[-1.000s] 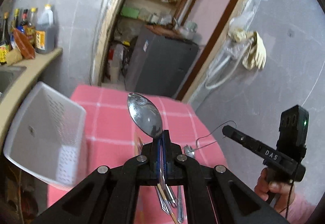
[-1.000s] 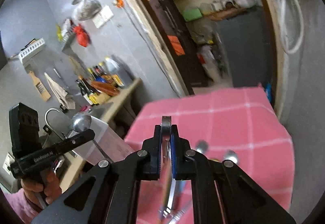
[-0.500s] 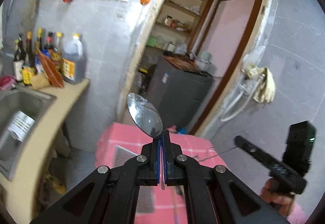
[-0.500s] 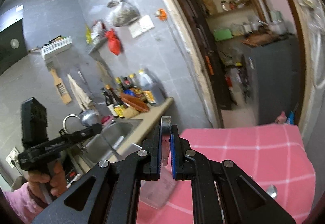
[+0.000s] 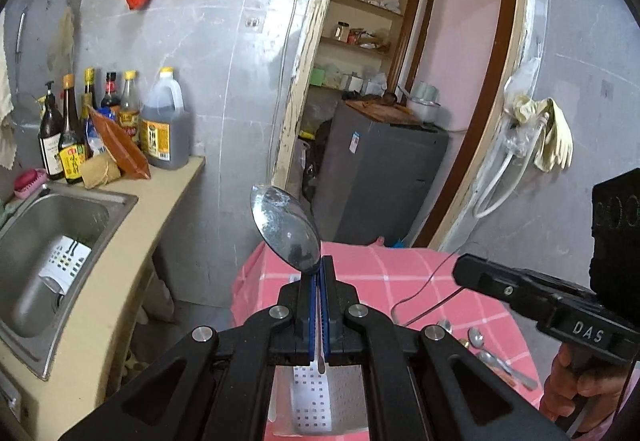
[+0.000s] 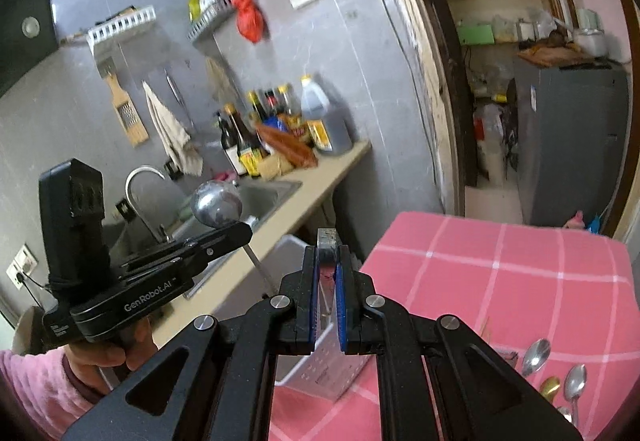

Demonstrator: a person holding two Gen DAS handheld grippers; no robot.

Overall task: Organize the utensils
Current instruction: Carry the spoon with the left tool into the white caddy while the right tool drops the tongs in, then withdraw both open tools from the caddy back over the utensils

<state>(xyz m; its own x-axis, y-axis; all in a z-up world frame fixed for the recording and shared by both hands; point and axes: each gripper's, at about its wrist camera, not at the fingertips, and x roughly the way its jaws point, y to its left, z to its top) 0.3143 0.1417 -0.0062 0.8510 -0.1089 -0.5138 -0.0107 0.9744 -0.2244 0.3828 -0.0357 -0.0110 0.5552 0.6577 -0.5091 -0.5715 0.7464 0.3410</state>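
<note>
From my left claw's camera I see the pads pressed together on the neck of a big spoon, its bowl standing up past the tips and its handle end poking out below. Under it sits the white basket on the pink checked cloth, with loose spoons lying to the right. My right claw juts in from the right edge, but its tips are not clear from this side.

My right camera fills that gap: my right claw is clamped on a flat metal utensil, which sticks up between the blue pads; I cannot tell what kind. Just beyond, the basket sits at the table's left edge. Only here does my left claw show from outside, the spoon's bowl above its tip. Farther off are the sink and bottles.
</note>
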